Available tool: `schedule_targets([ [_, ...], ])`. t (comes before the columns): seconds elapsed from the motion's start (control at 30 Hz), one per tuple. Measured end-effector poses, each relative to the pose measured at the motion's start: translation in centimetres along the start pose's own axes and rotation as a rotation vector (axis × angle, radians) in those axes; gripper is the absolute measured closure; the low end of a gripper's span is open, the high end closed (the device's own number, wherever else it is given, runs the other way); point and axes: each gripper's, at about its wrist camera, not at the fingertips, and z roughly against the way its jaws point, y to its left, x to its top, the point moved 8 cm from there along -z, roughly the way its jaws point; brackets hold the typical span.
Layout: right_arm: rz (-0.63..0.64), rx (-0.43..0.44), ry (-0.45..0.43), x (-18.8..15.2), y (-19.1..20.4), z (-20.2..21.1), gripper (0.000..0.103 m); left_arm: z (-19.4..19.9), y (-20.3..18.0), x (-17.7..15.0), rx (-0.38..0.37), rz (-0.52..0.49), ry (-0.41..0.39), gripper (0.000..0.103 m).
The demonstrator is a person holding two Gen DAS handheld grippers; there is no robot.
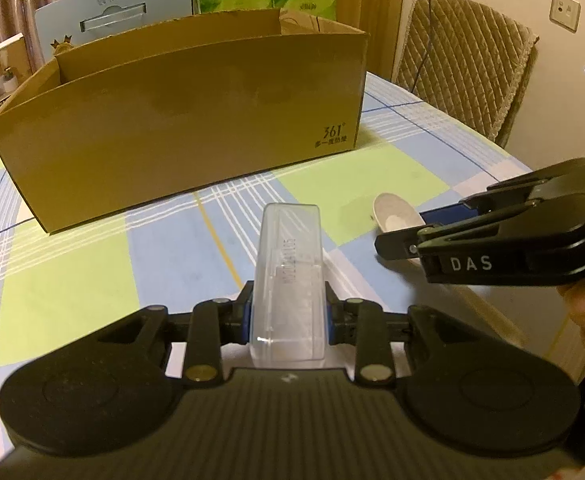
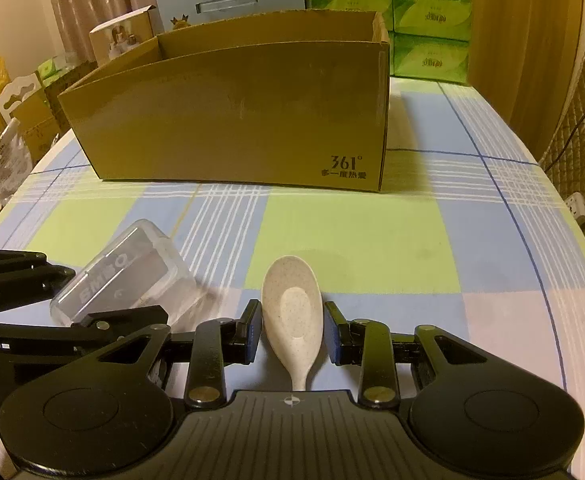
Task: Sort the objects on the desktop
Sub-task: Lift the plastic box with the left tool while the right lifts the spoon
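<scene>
My left gripper (image 1: pixel 289 312) is shut on a clear plastic case (image 1: pixel 288 276), its blue pads pressed on both long sides, over the checked tablecloth. The case also shows in the right wrist view (image 2: pixel 128 276) at the left, held by the left gripper (image 2: pixel 72 300). My right gripper (image 2: pixel 292 332) is open, its pads standing either side of a beige spoon (image 2: pixel 294 312) with a small gap on each side; the spoon lies on the cloth. In the left wrist view the spoon's bowl (image 1: pixel 396 216) shows between the right gripper's fingers (image 1: pixel 408 240).
A large open cardboard box (image 1: pixel 180 120) stands on the table behind both objects, also in the right wrist view (image 2: pixel 232 112). Green tissue packs (image 2: pixel 424 16) and small boxes stand behind it. A padded chair (image 1: pixel 464 64) stands at the right table edge.
</scene>
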Motion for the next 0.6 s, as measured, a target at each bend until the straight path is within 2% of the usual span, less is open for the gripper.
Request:
schedule_targets([
  [0.27, -0.012, 0.0, -0.02, 0.5, -0.1, 0.2, 0.074, 0.5, 0.1, 0.4, -0.005, 0.017, -0.004, 0.077],
  [0.6, -0.027, -0.003, -0.075, 1.7, -0.1, 2.2, 0.074, 2.8, 0.9, 2.2, 0.02, 0.014, -0.054, 0.077],
])
